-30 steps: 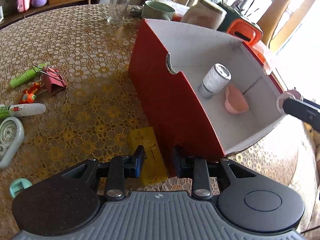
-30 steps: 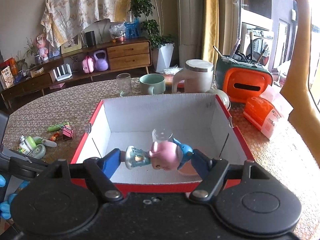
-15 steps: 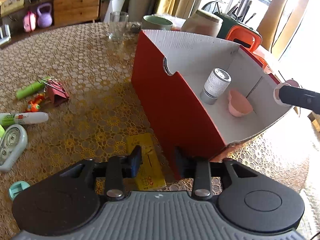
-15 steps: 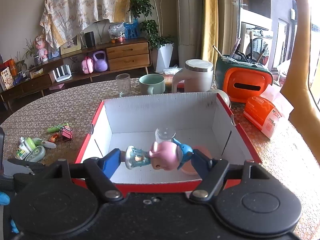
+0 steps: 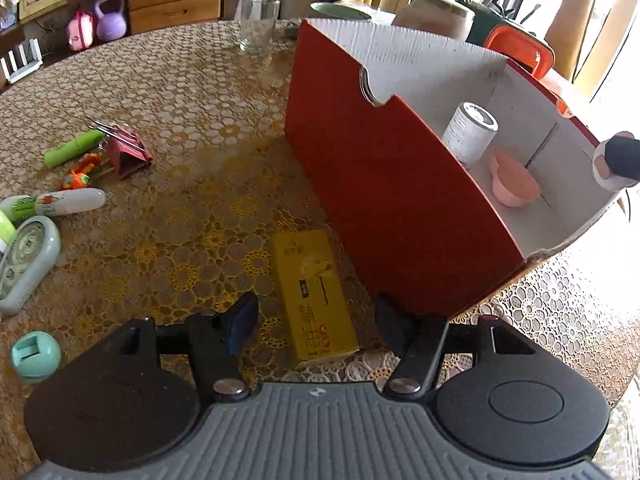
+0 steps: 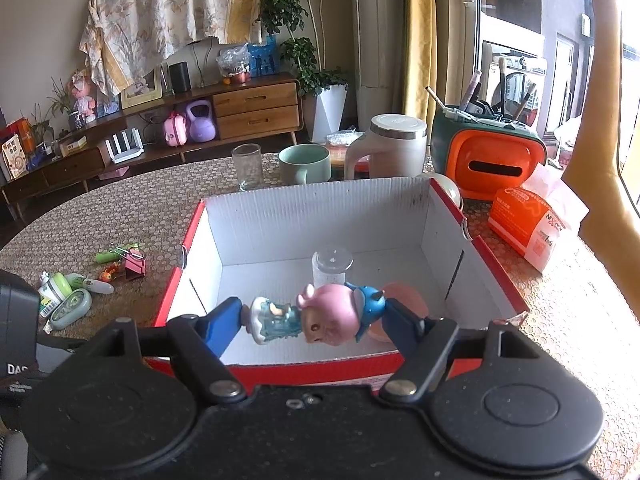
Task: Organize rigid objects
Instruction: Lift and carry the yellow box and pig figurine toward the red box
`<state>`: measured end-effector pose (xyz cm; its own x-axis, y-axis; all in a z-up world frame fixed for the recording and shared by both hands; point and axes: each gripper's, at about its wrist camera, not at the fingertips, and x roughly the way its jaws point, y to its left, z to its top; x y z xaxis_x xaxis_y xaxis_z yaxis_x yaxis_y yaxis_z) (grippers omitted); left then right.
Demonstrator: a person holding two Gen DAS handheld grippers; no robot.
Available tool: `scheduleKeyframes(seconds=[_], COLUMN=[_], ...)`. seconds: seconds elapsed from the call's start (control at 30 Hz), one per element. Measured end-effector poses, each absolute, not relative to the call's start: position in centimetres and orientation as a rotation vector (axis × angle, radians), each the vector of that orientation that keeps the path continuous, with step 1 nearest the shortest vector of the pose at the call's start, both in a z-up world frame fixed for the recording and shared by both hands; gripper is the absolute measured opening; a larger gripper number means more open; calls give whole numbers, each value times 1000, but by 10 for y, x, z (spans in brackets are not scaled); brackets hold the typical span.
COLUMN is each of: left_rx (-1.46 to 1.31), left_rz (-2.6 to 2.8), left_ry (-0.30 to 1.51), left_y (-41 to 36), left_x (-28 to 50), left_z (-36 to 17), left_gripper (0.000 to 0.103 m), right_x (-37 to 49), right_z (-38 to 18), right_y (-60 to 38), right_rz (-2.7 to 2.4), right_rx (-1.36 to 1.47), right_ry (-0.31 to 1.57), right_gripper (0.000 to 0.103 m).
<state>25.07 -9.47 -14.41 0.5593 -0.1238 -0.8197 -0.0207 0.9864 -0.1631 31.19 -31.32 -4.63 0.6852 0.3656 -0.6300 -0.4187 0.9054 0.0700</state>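
A red box with white inside [image 5: 384, 184] stands on the table; it also shows in the right wrist view [image 6: 280, 372]. In it are a white jar [image 5: 470, 134] and a pink cup [image 5: 514, 182]. My right gripper [image 6: 314, 318] is shut on a pink pig figurine [image 6: 324, 314], held sideways over the box's near edge. My left gripper [image 5: 316, 320] is open and empty, low over a yellow carton [image 5: 314, 296] lying beside the box's red wall.
Left of the box lie a red binder clip [image 5: 128, 152], a green tube [image 5: 70, 150], a white tube [image 5: 68, 202], a correction tape [image 5: 24, 260] and a teal round piece [image 5: 34, 354]. A glass [image 5: 258, 22], mug [image 6: 304, 164], kettle [image 6: 392, 146] and orange container [image 6: 492, 164] stand behind.
My left gripper's jaws have opened wider and it has drawn back a little from the yellow carton. My right gripper holds the figurine in much the same place over the box.
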Motion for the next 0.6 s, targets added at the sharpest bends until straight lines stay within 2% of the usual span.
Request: scheduleKeyframes(seconds=[0.03,0.1,0.13,0.2,0.27,0.6], left_rx=[-156,-146,-141,-133,-126,-110], left_rz=[-59,-60,-60,-66,-71,-111], left_ry=[974,966,967,966,965,932], left_y=[-95,-95,-96,-97,-98,-87], left_x=[251,251,252,253,254,248], left_z=[-145,-145,-145,-146,-145,-129], left_gripper=[63,57,49,43,32,29], right_x=[312,312,312,314,316,321], right_z=[-46,-46,-47,-46,-46,-43], right_y=[-313,-313,-313,-312,-312,-318], right_rz=[439,439,439,438,439,426], right_rx=[-82,-86,-89,-91,-93,-95], right_ry=[687,685,684,683,681,678], right_gripper=[76,76,76,76,76,76])
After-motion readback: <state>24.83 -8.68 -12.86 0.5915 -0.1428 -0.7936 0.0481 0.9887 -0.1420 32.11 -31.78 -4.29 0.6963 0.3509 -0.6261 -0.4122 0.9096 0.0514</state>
